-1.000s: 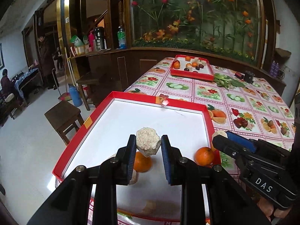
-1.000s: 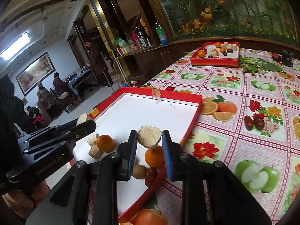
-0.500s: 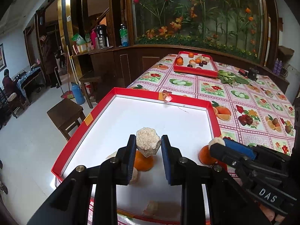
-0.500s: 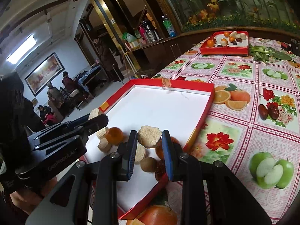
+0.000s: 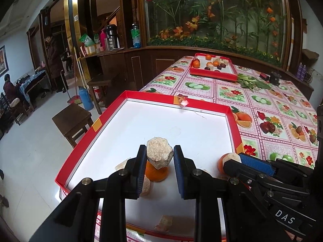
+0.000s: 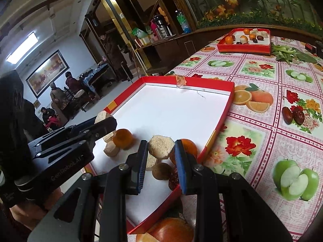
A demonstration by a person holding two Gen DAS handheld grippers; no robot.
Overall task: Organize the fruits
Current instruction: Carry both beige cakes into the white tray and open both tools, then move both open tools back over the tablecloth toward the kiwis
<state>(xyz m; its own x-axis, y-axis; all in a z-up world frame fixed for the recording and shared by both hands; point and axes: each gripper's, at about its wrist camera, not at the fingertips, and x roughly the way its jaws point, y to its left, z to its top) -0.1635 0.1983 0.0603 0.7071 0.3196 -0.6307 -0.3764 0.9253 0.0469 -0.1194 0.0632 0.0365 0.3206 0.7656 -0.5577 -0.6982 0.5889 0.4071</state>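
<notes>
Fruits crowd the near end of the red tray (image 5: 84, 139), so I keep both tongs lifted above them. My left gripper (image 5: 159, 159) is closed on a pale crumbly chunk (image 5: 159, 152) over an orange (image 5: 156, 173); my right gripper (image 6: 161, 151) pinches a similar piece (image 6: 160, 146). Ahead, the tray's white floor lies bare, probably where these belong. At the table's far end sits a second tray (image 5: 214, 73) of fruit.

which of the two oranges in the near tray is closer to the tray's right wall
The orange just behind the right gripper's right finger, almost against the near tray's right wall. The other orange lies further left, beside the beige pieces.
</notes>
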